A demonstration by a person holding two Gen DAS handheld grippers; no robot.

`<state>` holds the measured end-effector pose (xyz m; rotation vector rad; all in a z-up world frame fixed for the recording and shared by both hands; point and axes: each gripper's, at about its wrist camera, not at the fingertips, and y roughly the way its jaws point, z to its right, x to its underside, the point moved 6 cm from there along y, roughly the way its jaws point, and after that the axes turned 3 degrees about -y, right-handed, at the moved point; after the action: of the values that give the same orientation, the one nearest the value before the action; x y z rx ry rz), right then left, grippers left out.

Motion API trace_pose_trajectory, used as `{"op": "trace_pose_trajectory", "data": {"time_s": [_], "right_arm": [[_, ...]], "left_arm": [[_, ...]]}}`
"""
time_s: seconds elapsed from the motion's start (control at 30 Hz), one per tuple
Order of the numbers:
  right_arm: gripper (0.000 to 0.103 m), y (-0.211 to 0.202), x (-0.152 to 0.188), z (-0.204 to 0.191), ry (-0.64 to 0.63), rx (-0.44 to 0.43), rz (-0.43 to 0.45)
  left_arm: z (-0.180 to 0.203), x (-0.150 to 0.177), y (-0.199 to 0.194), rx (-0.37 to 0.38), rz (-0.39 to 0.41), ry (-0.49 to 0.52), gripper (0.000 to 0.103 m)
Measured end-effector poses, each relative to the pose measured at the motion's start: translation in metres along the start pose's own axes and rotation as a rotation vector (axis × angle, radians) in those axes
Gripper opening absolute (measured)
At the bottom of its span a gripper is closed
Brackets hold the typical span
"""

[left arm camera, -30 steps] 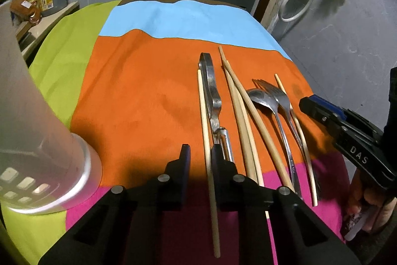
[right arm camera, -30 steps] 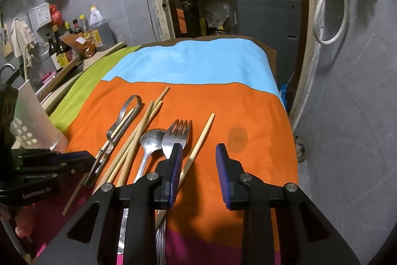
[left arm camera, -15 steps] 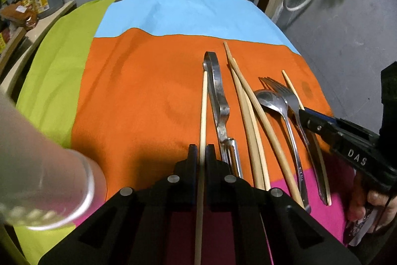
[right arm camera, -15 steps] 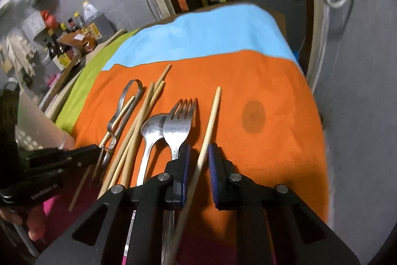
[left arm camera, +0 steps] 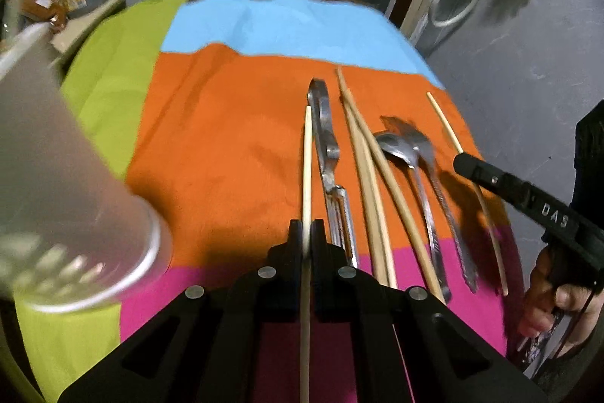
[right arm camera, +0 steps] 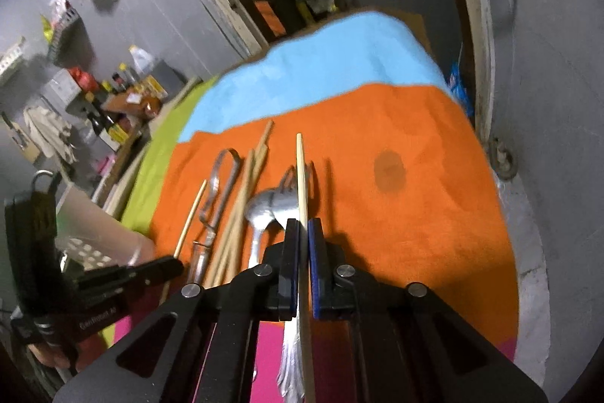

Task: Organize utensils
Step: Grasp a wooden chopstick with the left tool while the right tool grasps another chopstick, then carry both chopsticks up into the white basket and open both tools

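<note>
Left gripper [left arm camera: 306, 233] clamped on a pale chopstick [left arm camera: 306, 157]. Right gripper [right arm camera: 303, 233] clamped on another chopstick [right arm camera: 301, 172]. Fork [left arm camera: 422, 146] and spoon [left arm camera: 392, 144] lie on the orange cloth [left arm camera: 226, 138].

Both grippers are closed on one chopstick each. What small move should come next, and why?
Probably lift both chopsticks a little off the cloth. The left gripper is shut on the pale chopstick, and the right gripper is shut on the other chopstick, which crosses over the fork. The white utensil holder stands at the left, so it is likely the target.
</note>
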<state>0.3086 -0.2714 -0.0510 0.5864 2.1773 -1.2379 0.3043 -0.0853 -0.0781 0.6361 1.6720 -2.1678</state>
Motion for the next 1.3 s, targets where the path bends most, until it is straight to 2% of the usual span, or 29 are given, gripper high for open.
{"op": "trace_pose_trajectory", "data": {"time_s": [0.13,0.33,0.43,0.57,0.83,0.93,1.13,1.3], "right_arm": [[0.003,-0.027,-0.006,-0.022,-0.05,-0.028,0.141],[0.003,-0.06,-0.023,-0.074,-0.151,-0.072,0.384],[0.003,-0.069,-0.031,-0.097,-0.175,-0.115,0.481],[0.003,-0.073,-0.045,-0.142,-0.216,-0.186,0.6],[0.003,-0.058,-0.064,-0.222,-0.248,-0.32,0.707],[0.003,-0.05,-0.069,-0.24,-0.239,-0.344,0.741],[0.003,-0.023,-0.074,-0.264,-0.213,-0.364,0.746],[0.003,0.001,-0.072,-0.269,-0.216,-0.339,0.731]], "left_arm": [[0.006,0.003,-0.035,0.021,0.156,0.014,0.002],[0.004,-0.013,-0.096,0.04,0.413,0.01,0.002],[0.001,-0.025,-0.119,0.039,0.501,-0.002,0.003],[-0.024,-0.039,-0.155,0.03,0.592,-0.05,0.002],[-0.095,-0.059,-0.206,-0.071,0.721,-0.122,0.003],[-0.129,-0.059,-0.22,-0.112,0.766,-0.165,0.003],[-0.179,-0.061,-0.242,-0.119,0.842,-0.205,0.003],[-0.203,-0.06,-0.238,-0.098,0.881,-0.244,0.003]]}}
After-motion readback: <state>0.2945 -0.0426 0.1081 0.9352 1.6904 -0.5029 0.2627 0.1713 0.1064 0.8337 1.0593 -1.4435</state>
